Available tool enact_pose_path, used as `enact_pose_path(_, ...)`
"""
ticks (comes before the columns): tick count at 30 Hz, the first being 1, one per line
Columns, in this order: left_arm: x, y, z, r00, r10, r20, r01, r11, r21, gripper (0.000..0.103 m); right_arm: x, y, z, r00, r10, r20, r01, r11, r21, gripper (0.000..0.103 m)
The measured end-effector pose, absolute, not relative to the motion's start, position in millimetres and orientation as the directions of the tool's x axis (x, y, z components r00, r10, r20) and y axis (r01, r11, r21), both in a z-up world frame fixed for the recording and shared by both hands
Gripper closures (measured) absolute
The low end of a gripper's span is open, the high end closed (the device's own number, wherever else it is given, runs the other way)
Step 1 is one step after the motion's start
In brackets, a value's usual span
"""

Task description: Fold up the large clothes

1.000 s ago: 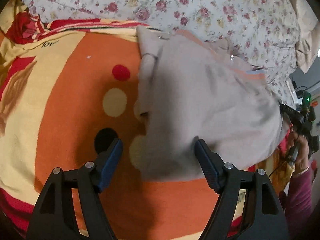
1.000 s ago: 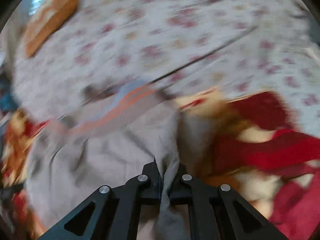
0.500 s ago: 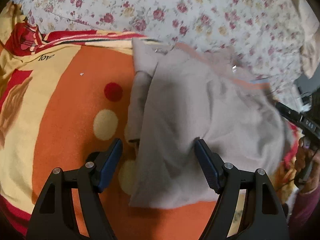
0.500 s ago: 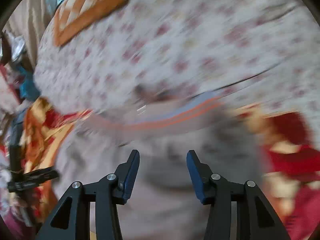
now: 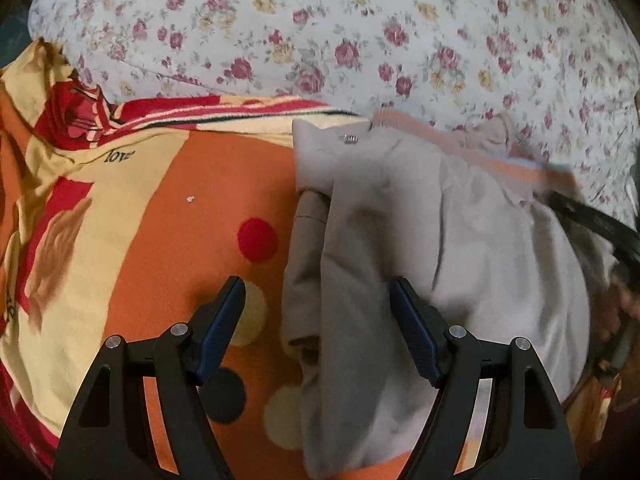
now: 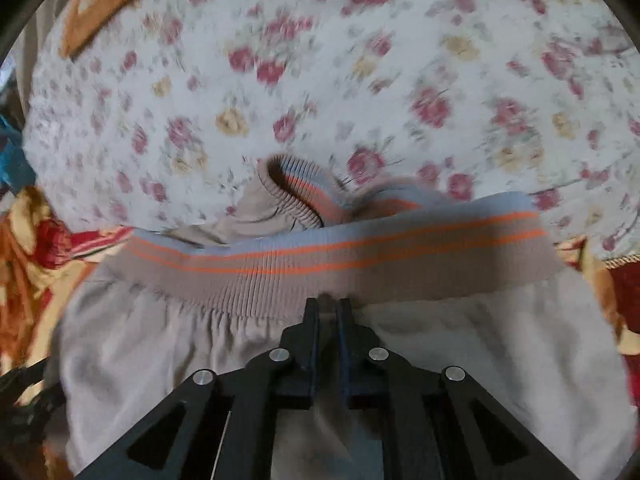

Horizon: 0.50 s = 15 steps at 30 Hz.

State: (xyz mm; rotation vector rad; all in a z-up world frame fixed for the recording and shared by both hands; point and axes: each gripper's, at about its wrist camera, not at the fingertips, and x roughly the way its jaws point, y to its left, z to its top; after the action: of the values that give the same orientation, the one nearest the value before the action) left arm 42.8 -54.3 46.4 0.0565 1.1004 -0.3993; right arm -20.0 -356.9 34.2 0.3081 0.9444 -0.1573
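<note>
Beige jacket (image 5: 460, 264), orange-striped hem (image 6: 340, 256)

This is a bedroom in a home. A bed is covered by a white sheet (image 5: 360, 40) printed with small red and yellow roses, and a fleecy orange blanket (image 5: 192, 216) with dots and red-and-cream stripes lies spread over it.

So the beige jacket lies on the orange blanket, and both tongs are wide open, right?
Not quite. Only the left tongs are open; the right wrist view shows the right tongs shut on the beige jacket. It does lie on the orange blanket.
</note>
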Motion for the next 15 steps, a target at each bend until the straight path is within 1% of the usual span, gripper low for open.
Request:
enact_pose_path(2,35.6,-55.1,54.1,0.415,-0.289,-0.862,0.350,0.926,-0.142,0.028,-46.5,-364.5,52.5,0.597,0.019,-0.802,0.243,0.948,0.203,0.094)
enact_pose_path(3,32.4,-56.9,56.6,0.423,-0.289,-0.859,0.353,0.925,-0.137,0.028,-60.8,-368.6,59.4,0.599,0.008,-0.801,0.233,0.955,0.184,0.087)
enact_pose_path(4,28.9,-59.7,58.8,0.431,-0.290,-0.855,0.360,0.924,-0.132,0.028,-75.0,-369.4,64.7,0.596,-0.011,-0.803,0.226,0.962,0.155,0.068)
enact_pose_path(6,25.3,-67.2,58.8,0.435,-0.282,-0.855,0.369,0.922,-0.117,0.028,-106.8,-374.0,68.4,0.586,-0.048,-0.809,0.226,0.968,0.106,0.048)
enact_pose_path(9,22.3,-77.9,51.5,0.440,-0.252,-0.862,0.379,0.922,-0.077,0.027,-137.0,-387.1,57.5,0.550,-0.117,-0.827,0.248,0.968,0.028,0.048)
enact_pose_path(12,23.7,-87.3,38.5,0.453,-0.217,-0.865,0.386,0.922,-0.029,0.027,-140.3,-402.1,35.7,0.481,-0.255,-0.839,0.318,0.942,-0.104,0.051)
enact_pose_path(13,24.3,-88.5,35.6,0.451,-0.210,-0.868,0.384,0.923,-0.024,0.026,-140.3,-411.8,26.1,0.461,-0.279,-0.842,0.343,0.932,-0.121,0.051)
enact_pose_path(15,26.8,-87.4,32.5,0.451,-0.211,-0.868,0.367,0.930,-0.035,0.026,-141.4,-431.6,20.5,0.457,-0.230,-0.859,0.381,0.923,-0.045,0.051)
